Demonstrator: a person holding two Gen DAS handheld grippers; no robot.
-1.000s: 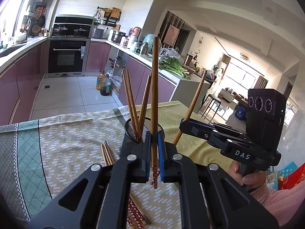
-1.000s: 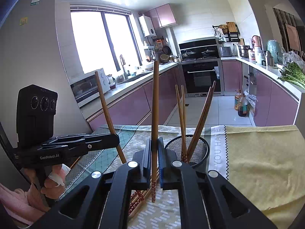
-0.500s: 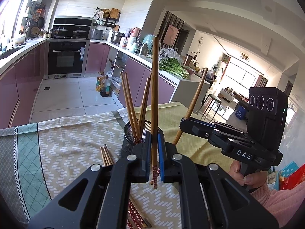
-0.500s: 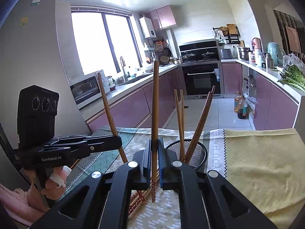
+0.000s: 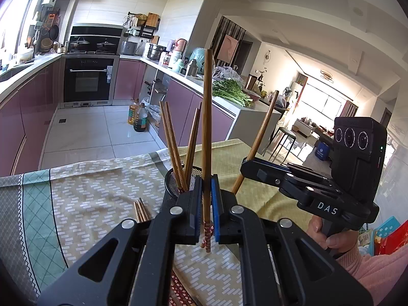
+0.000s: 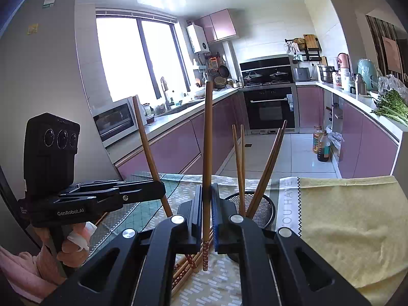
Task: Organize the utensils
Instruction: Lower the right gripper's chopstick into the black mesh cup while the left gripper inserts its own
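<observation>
A: What was the biggest thing in front of the grippers?

B: The table under its patterned cloth (image 5: 97, 191), beige with white dashes and a green diamond border, beside a plain yellow cloth (image 6: 344, 216). My landmark on it was the round black wire-mesh holder (image 6: 265, 209), standing upright.

A: And the tools?

B: The black left gripper (image 5: 207, 204) sat just in front of the holder, its blue-padded jaws clamped on one long brown wooden chopstick (image 5: 207, 127), held upright with its red patterned end hanging below the pads. The black right gripper (image 6: 207, 209), just left of the holder in its own view, was likewise closed on a second upright brown chopstick (image 6: 207, 153), red patterned end down. Each gripper showed in the other's view, its chopstick leaning.

A: The rest of the utensils?

B: Four brown chopsticks (image 6: 255, 173) stood inside the holder, splayed in two pairs. A loose bundle of brown chopsticks (image 5: 141, 209) lay flat on the patterned cloth just left of the holder, partly hidden under the grippers.
</observation>
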